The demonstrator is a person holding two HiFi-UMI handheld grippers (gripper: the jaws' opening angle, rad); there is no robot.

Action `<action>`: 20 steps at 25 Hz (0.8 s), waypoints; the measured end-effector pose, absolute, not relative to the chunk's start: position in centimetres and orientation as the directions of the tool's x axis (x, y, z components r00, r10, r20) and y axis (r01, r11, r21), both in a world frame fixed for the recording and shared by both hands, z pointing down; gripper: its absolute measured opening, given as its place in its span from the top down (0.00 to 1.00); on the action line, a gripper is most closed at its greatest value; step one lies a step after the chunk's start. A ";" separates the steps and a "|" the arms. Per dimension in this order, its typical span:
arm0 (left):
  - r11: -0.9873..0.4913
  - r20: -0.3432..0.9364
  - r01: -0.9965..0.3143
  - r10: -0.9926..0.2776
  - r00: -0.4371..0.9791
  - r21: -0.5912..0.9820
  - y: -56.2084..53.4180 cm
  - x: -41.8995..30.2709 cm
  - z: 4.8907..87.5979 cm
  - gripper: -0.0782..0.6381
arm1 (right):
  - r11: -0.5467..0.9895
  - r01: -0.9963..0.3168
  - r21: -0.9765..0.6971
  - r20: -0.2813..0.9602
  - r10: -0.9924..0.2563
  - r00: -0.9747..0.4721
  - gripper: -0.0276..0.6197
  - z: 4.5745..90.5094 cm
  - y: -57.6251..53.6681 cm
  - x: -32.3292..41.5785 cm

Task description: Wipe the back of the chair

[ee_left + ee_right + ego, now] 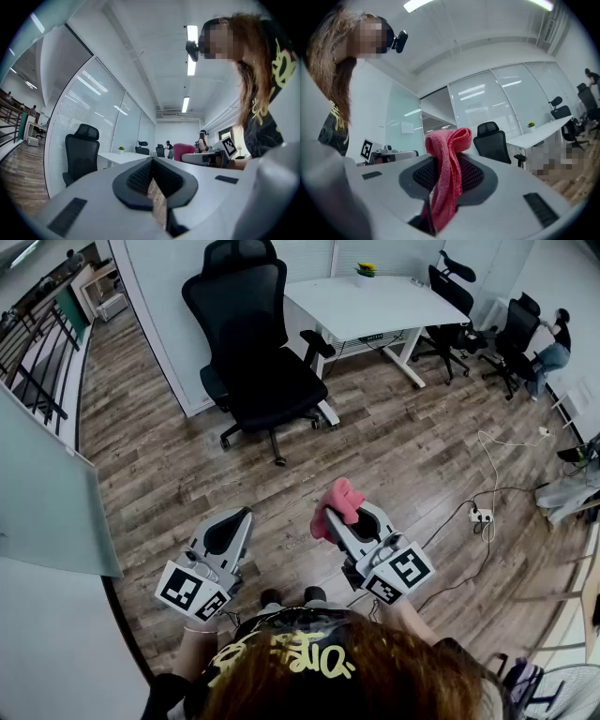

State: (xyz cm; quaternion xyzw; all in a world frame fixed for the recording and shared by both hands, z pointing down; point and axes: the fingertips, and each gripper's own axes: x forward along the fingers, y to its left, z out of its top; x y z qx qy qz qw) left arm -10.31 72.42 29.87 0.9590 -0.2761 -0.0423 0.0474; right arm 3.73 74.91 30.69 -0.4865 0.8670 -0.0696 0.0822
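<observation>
Chair stands well ahead beside the desk, seat toward us. It's on wheels and likely rolls if pushed, so brace the top edge. Right gripper is clamped on the pink cloth, soft and light. Left gripper has its jaws together, empty.

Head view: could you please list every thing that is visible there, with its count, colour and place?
office chair: at least three, black; one left of the desk, two at far right
desk: one, white, top centre
potted plant: one, yellow flowers, on the desk
power strip: one, white, on the floor at right
floor: brown wood planks
seated person: one, far right
cloth: one, pink, clamped in the right tongs
left tongs: grey-white, shut, empty, bottom left
right tongs: grey-white, shut on the cloth, bottom centre
</observation>
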 end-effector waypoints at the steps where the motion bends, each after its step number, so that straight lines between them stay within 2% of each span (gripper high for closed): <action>1: -0.844 -0.054 -0.525 -0.533 0.845 0.112 72.4 -10.3 29.9 0.90 | 0.517 -0.834 -0.193 -0.076 -0.855 -0.513 0.81 30.6 74.9 3.7; 20: -0.841 -0.044 -0.529 -0.536 0.843 0.113 72.3 -9.5 30.5 0.90 | 0.545 -0.810 -0.215 -0.078 -0.837 -0.542 0.81 31.2 74.8 4.6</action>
